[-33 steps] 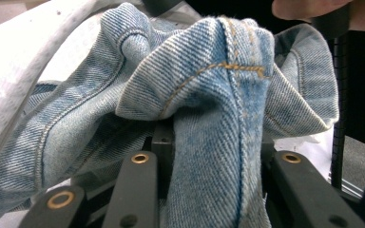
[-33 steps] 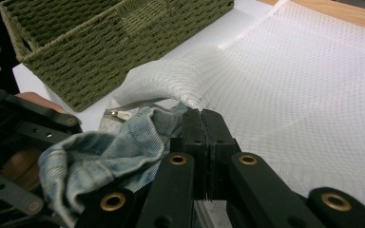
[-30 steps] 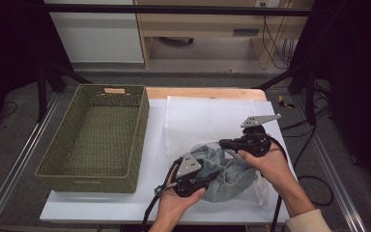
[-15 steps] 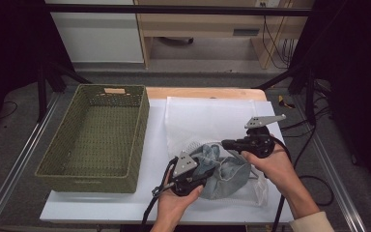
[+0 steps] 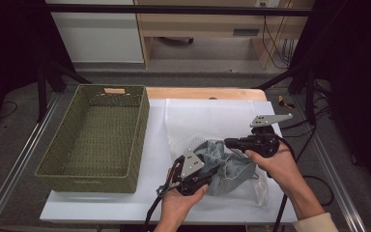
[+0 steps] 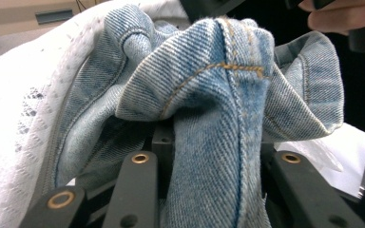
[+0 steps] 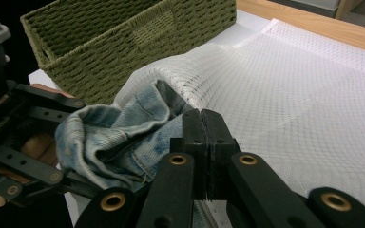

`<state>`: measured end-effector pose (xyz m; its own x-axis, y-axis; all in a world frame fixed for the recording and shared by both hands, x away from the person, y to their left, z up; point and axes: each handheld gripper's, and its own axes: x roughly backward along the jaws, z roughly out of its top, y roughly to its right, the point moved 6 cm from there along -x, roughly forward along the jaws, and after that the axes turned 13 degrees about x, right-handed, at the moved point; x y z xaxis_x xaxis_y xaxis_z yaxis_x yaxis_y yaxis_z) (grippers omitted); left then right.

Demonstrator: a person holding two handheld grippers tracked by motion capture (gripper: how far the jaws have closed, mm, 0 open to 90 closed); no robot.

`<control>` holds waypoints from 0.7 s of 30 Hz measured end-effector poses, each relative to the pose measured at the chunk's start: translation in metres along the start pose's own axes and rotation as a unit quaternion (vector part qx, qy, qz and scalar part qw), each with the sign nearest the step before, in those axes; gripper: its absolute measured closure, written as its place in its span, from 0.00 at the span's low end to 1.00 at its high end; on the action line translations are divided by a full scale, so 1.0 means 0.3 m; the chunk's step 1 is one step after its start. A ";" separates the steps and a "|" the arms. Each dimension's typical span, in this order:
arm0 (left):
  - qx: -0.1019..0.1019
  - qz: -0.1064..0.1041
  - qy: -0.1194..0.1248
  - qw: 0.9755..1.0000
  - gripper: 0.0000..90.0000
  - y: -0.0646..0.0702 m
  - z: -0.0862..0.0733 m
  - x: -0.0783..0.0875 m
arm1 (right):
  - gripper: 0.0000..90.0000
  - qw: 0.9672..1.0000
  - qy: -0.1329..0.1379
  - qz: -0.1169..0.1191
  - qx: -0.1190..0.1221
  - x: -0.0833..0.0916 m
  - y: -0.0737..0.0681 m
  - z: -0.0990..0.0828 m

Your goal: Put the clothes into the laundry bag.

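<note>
Left tool [image 5: 211, 172] grips bunched, soft denim [image 5: 224, 162] at the desk's [image 5: 101, 205] near middle. Right tool [image 5: 229, 142] is pinched tight on the white mesh bag's [image 5: 212, 121] rim. Woven basket [image 5: 96, 133] sits left, open mesh far side.

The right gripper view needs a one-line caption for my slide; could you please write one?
Right gripper, jaws shut at the edge of a white mesh bag, beside bunched denim and a green woven basket.
</note>
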<state>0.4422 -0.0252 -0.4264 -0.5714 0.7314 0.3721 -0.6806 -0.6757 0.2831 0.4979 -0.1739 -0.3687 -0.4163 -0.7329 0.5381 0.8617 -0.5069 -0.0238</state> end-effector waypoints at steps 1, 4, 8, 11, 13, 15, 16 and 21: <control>0.001 0.003 0.003 1.000 0.73 -0.003 -0.002 0.000 | 1.00 1.000 0.000 0.000 0.001 0.001 0.001 0.001; 0.002 0.006 0.004 1.000 0.73 -0.009 -0.004 -0.005 | 1.00 1.000 0.002 0.000 0.001 0.002 -0.001 0.006; -0.001 0.014 0.005 1.000 0.73 -0.015 -0.009 -0.004 | 1.00 1.000 0.004 0.003 0.006 0.008 -0.013 0.017; 0.004 0.017 0.002 1.000 0.73 -0.029 -0.017 -0.001 | 1.00 1.000 0.008 0.004 0.009 0.015 -0.022 0.023; 0.009 0.017 0.001 1.000 0.73 -0.035 -0.020 0.000 | 1.00 1.000 0.010 0.006 0.012 0.018 -0.026 0.028; 0.017 0.020 0.001 1.000 0.73 -0.047 -0.025 0.001 | 1.00 1.000 0.011 0.007 0.012 0.020 -0.033 0.034; 0.020 0.022 0.000 1.000 0.73 -0.053 -0.027 0.001 | 1.00 1.000 0.011 0.007 0.012 0.020 -0.033 0.034; 0.042 0.057 0.002 0.997 0.73 -0.080 -0.034 0.000 | 1.00 1.000 0.014 0.013 0.019 0.018 -0.053 0.048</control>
<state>0.4539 -0.0080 -0.4423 -0.6448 0.6495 0.4029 -0.5704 -0.7598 0.3120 0.4861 -0.1632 -0.3534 -0.4007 -0.7585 0.5139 0.8826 -0.4700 -0.0056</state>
